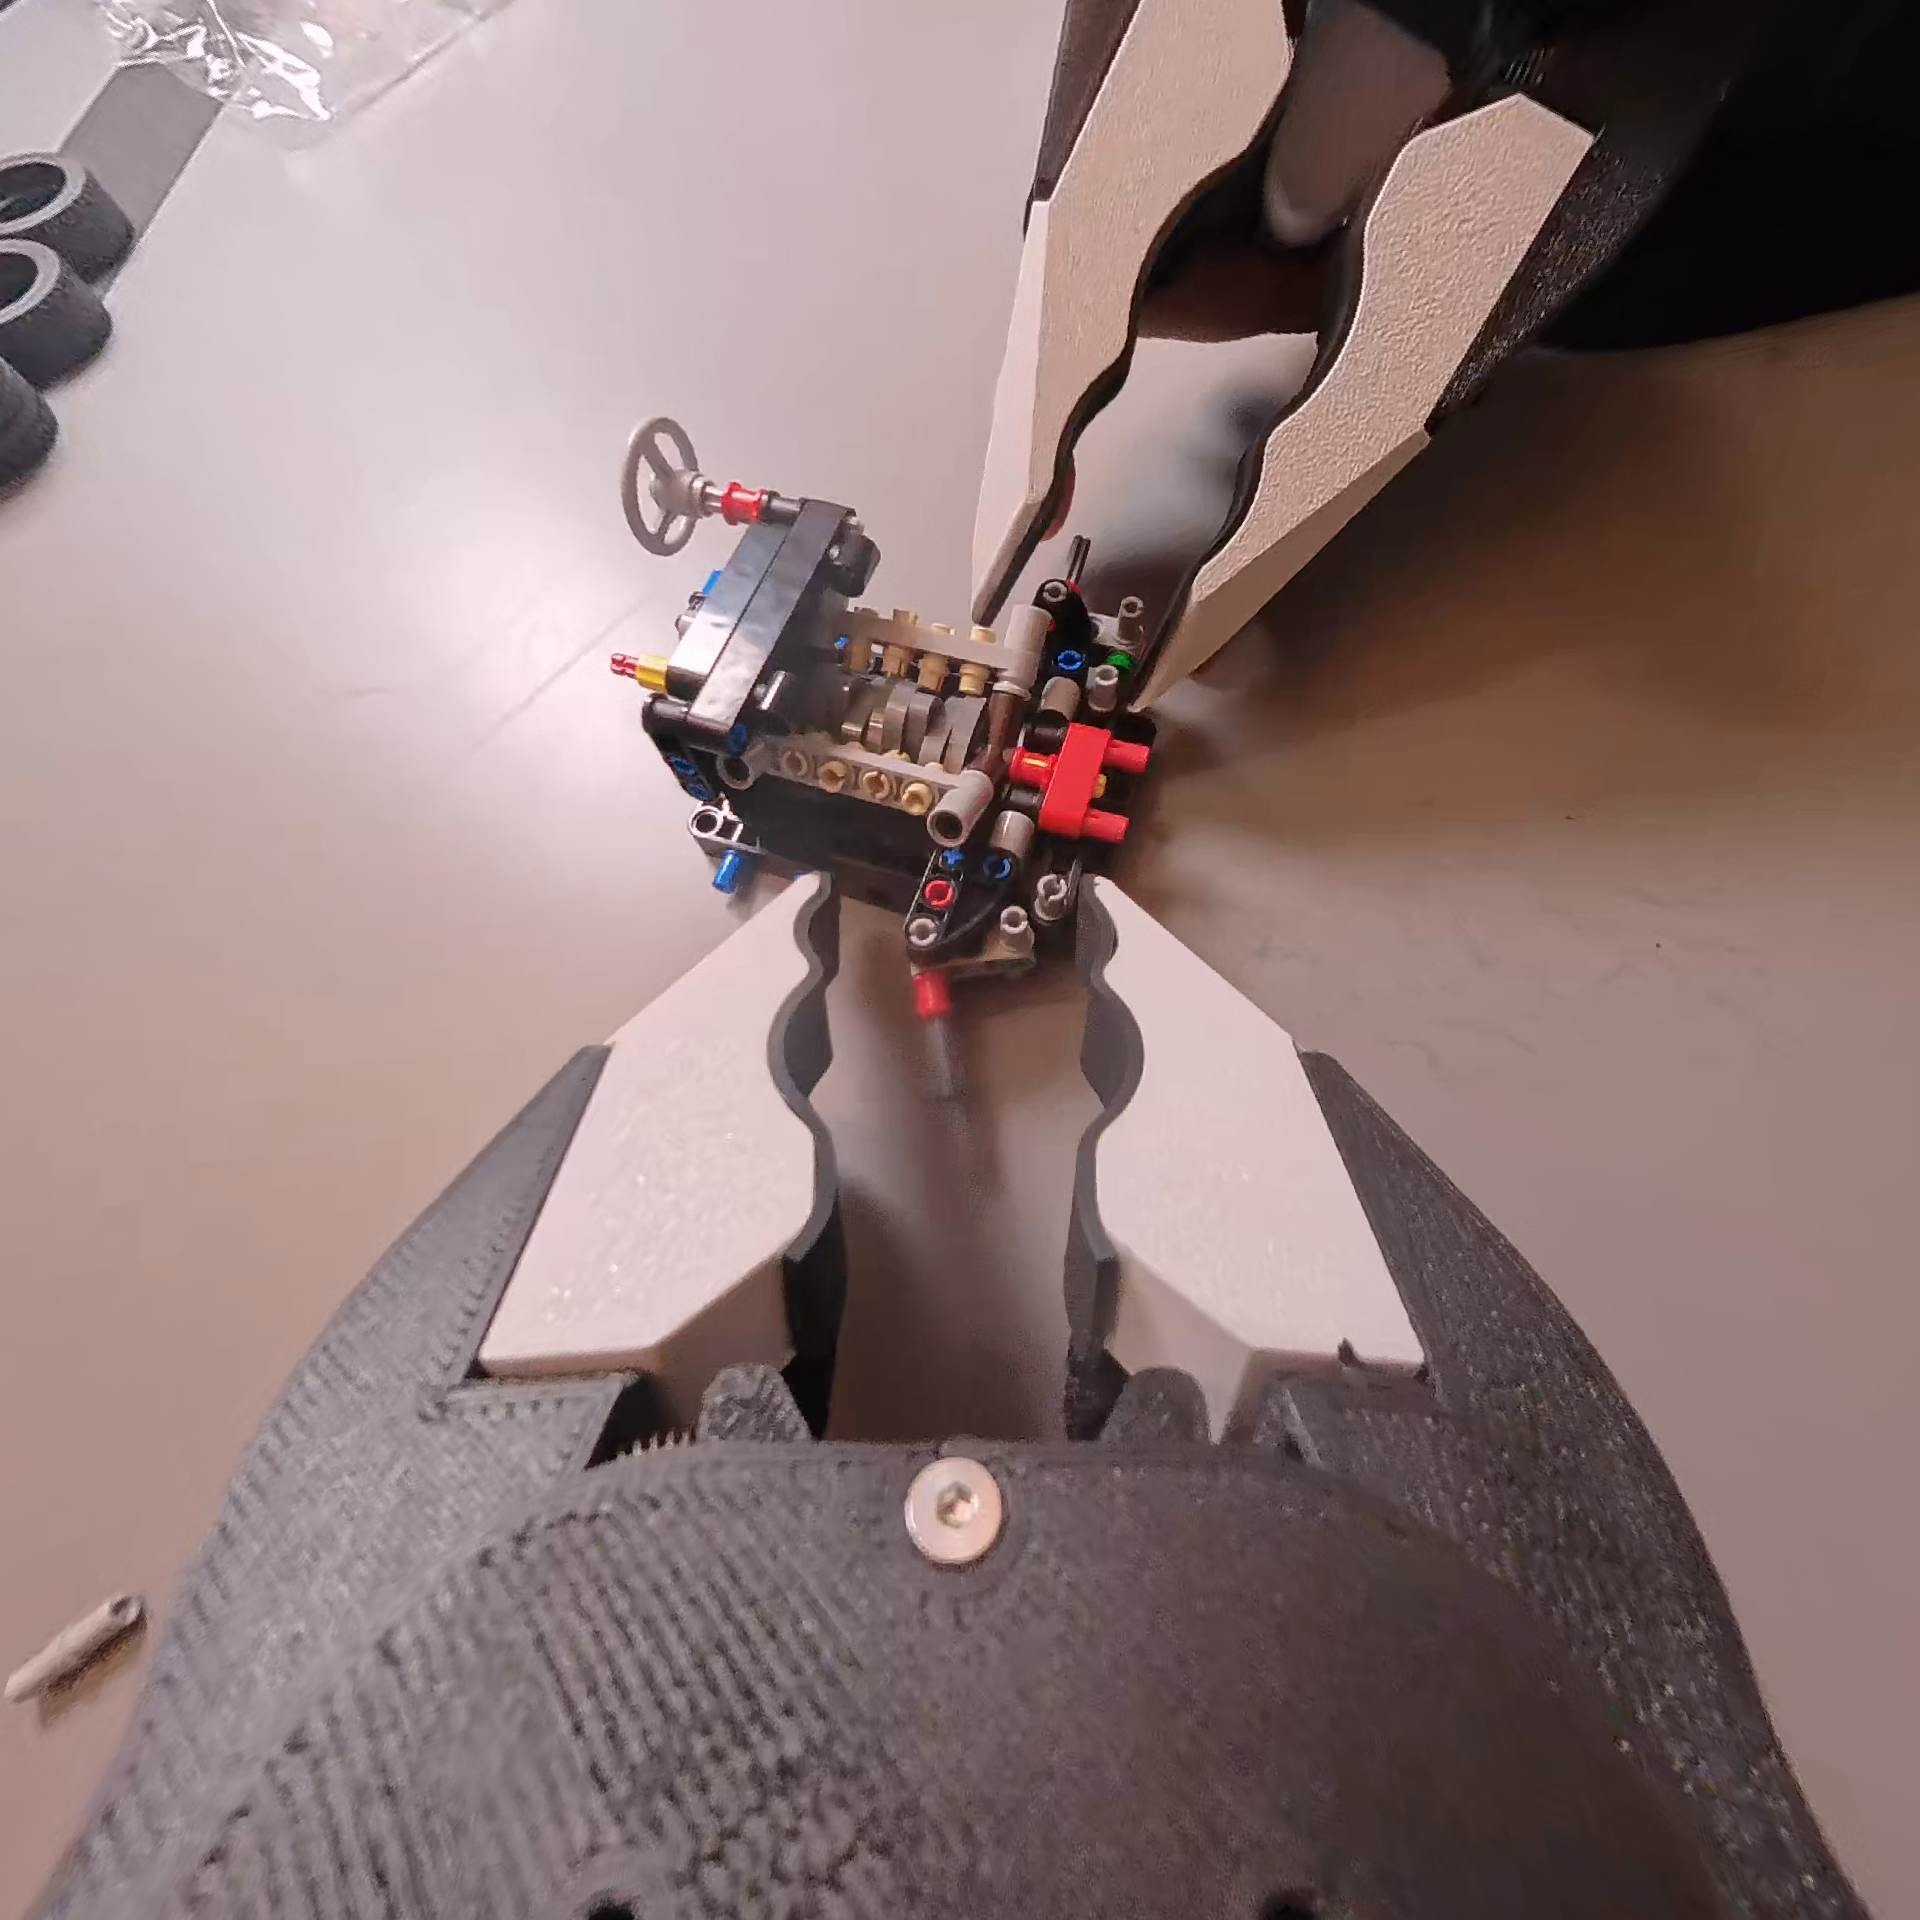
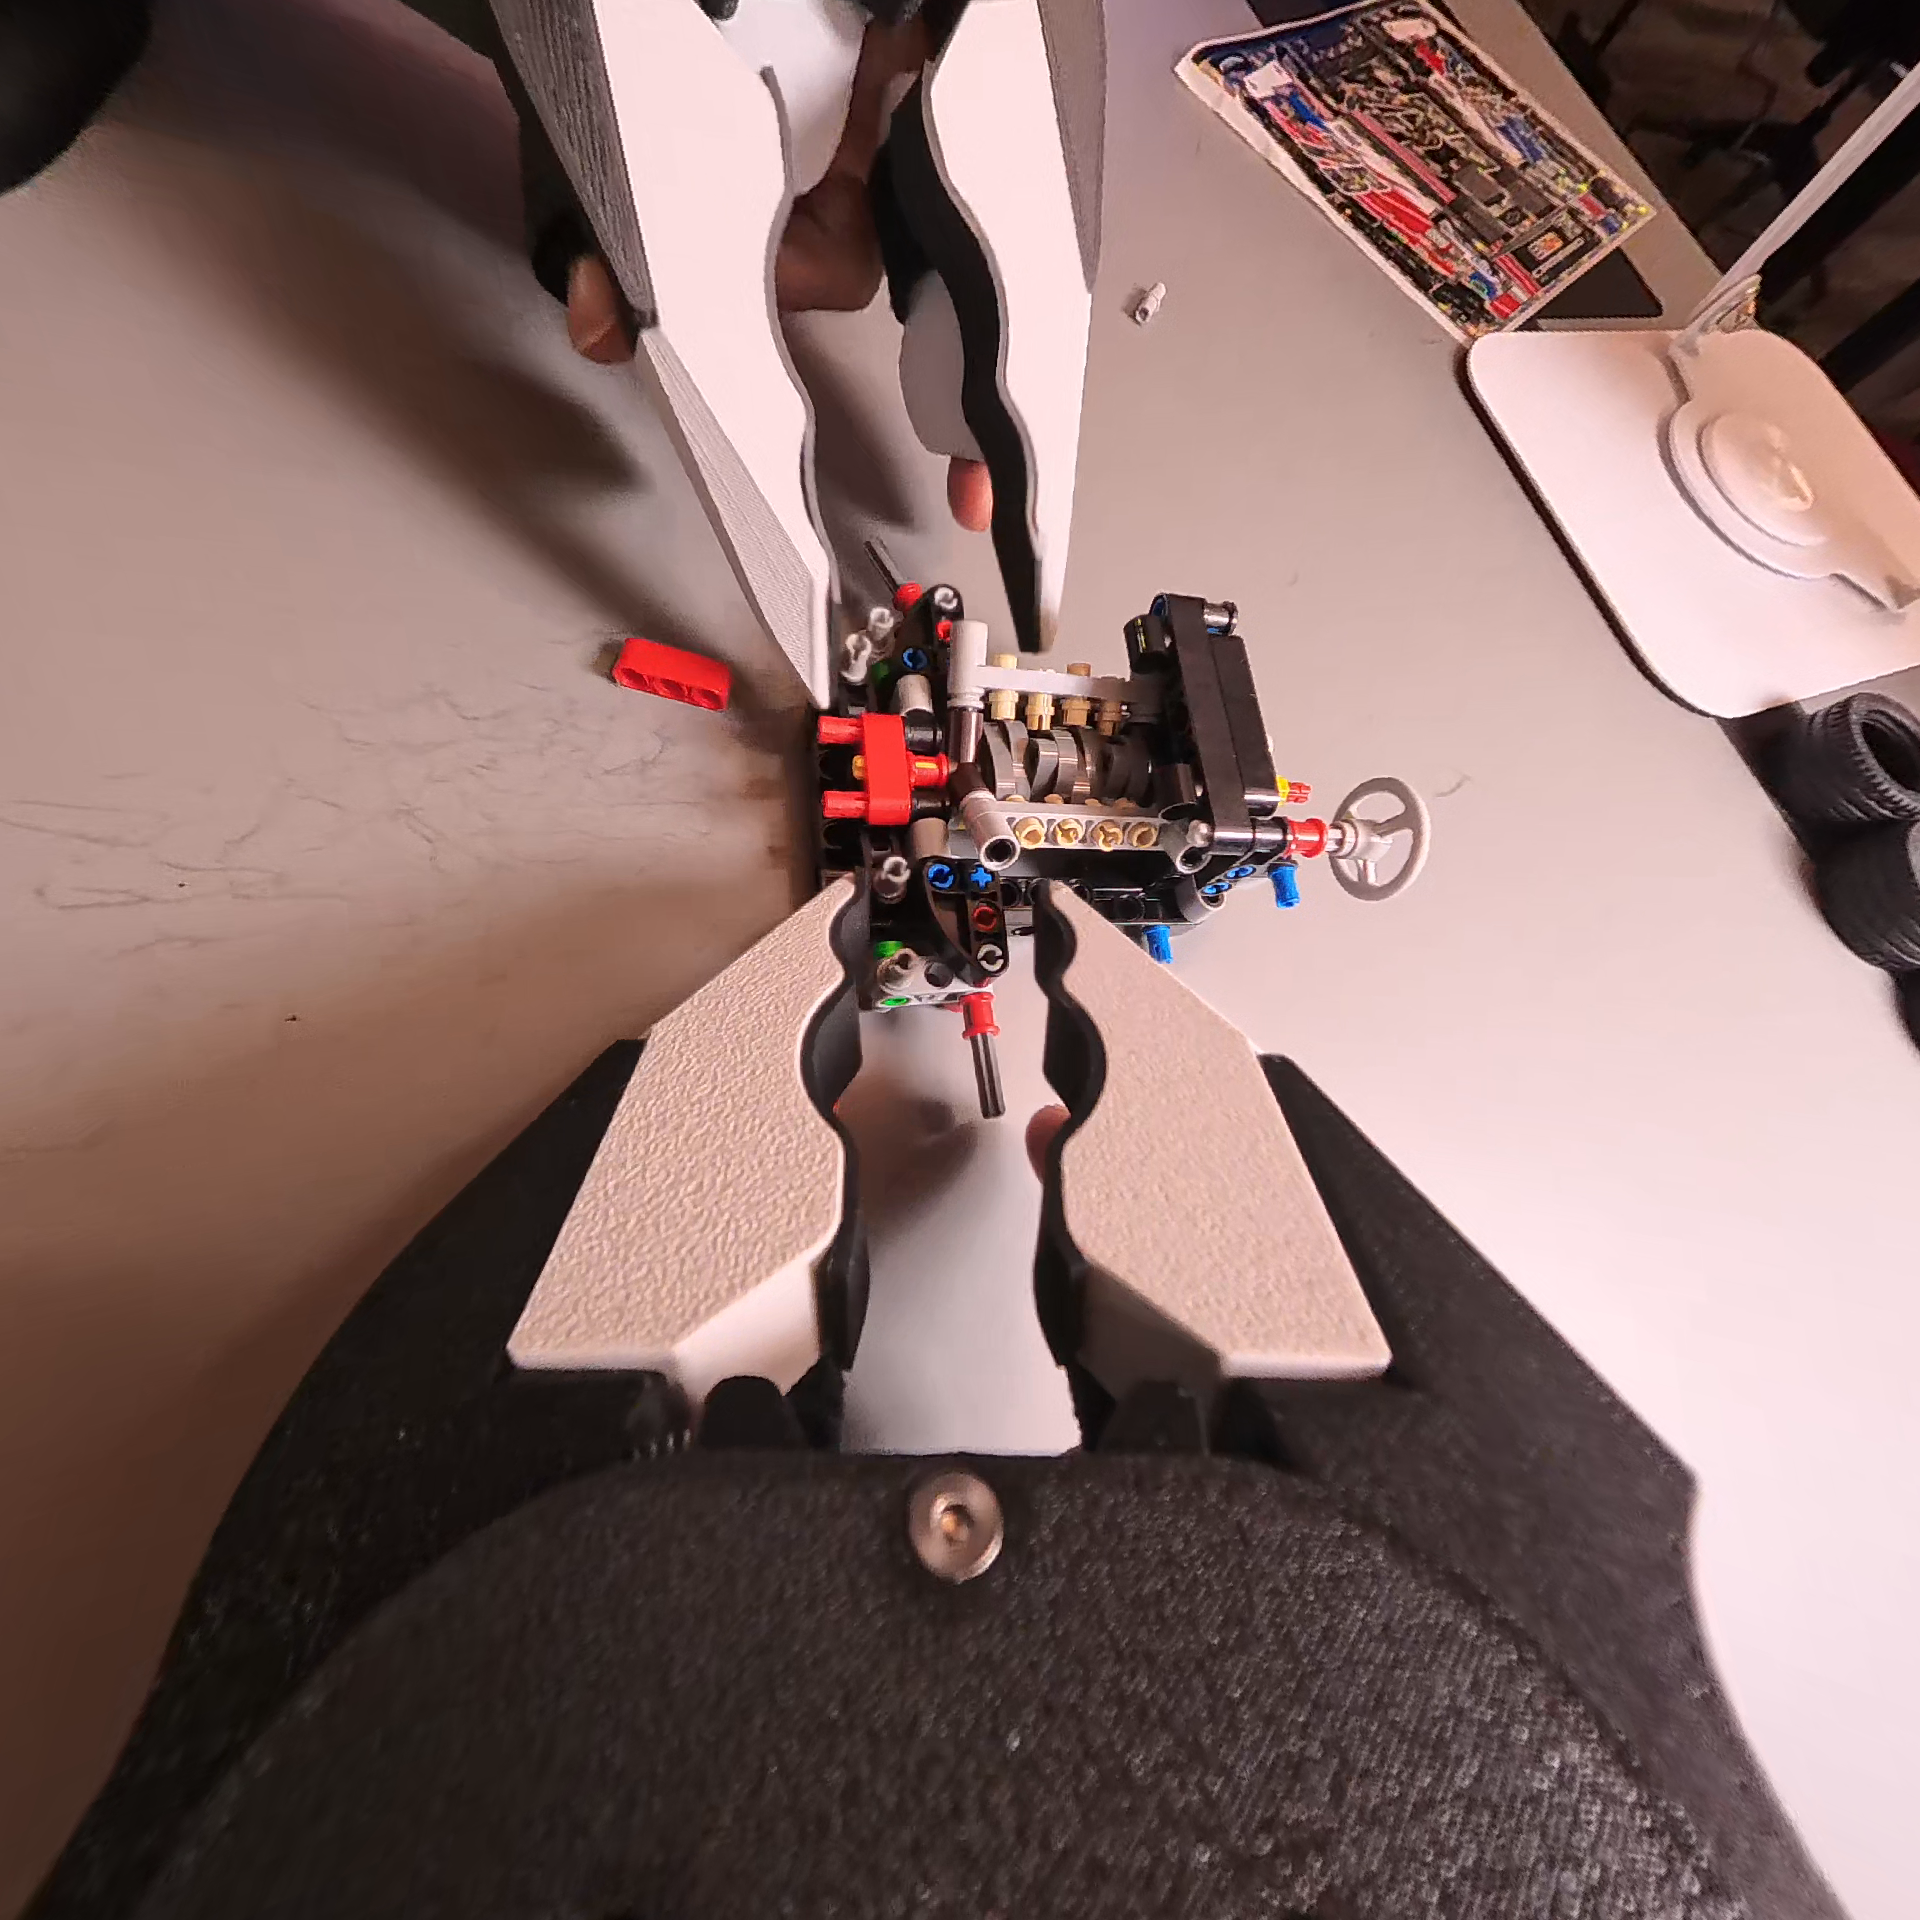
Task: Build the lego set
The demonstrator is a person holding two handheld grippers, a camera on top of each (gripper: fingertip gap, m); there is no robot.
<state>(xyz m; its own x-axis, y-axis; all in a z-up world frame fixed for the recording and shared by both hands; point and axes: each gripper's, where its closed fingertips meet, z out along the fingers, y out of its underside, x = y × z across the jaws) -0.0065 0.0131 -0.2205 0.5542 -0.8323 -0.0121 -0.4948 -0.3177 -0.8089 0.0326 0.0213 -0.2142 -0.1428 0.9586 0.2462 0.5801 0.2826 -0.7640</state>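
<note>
The lego model (image 1: 894,727) sits mid-counter (image 1: 416,416), engine and steering wheel on; tires (image 1: 42,281) and a loose red beam (image 2: 670,673) aren't. Left tool (image 1: 951,899) and right tool (image 2: 945,904) look clenched on its opposite ends.

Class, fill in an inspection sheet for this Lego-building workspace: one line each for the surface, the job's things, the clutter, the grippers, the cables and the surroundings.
Surface: pale table, scuffed and stained at one side.
Job's things: part-built Lego model with a grey steering wheel; a loose red beam beside it; instruction booklet; black tyres.
Clutter: clear plastic bags, a small grey pin, a loose grey piece.
Grippers: left gripper and right gripper meet the model from opposite sides, jaws apart around its ends; whether they press on it is unclear.
Cables: nothing seen.
Surroundings: white lamp base on the table; dark area beyond the edge.
</note>
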